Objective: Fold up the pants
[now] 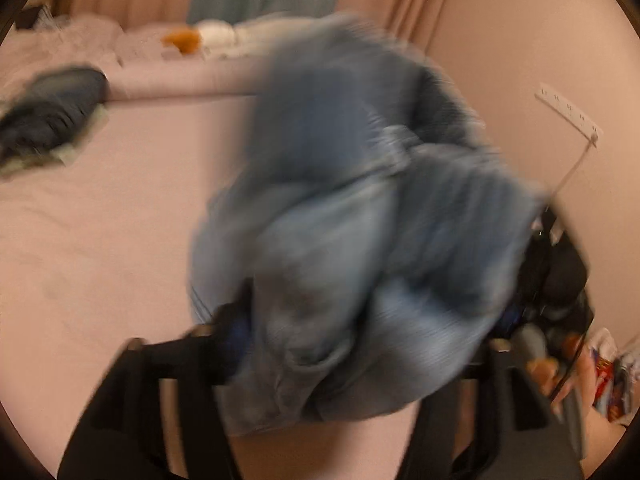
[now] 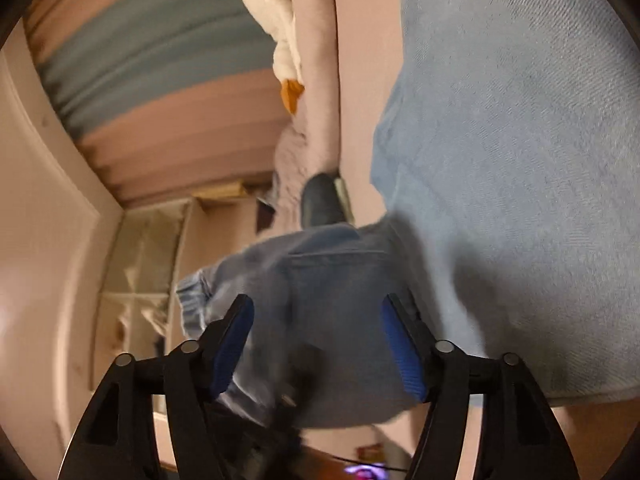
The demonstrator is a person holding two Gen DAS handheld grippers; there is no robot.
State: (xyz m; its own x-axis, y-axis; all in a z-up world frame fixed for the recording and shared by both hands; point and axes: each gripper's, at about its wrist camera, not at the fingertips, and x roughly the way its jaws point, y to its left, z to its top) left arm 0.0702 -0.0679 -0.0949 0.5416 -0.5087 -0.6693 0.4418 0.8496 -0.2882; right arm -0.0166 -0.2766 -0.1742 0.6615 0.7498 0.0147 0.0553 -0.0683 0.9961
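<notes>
Over bed (image 1: pixel 100 220), both grippers' fingers spread w/ jeans (image 1: pixel 360 240) bunched between.

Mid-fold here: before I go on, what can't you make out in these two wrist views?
- Left gripper, left wrist view: the bunched, motion-blurred jeans cover its fingertips, so the grip is unclear.
- Jeans' waistband and legs: indistinguishable, smeared in the left view, too close in the right.
- Dark bundle on the bed: too blurred to identify.
- Right gripper: open; contact with fabric unclear.
</notes>
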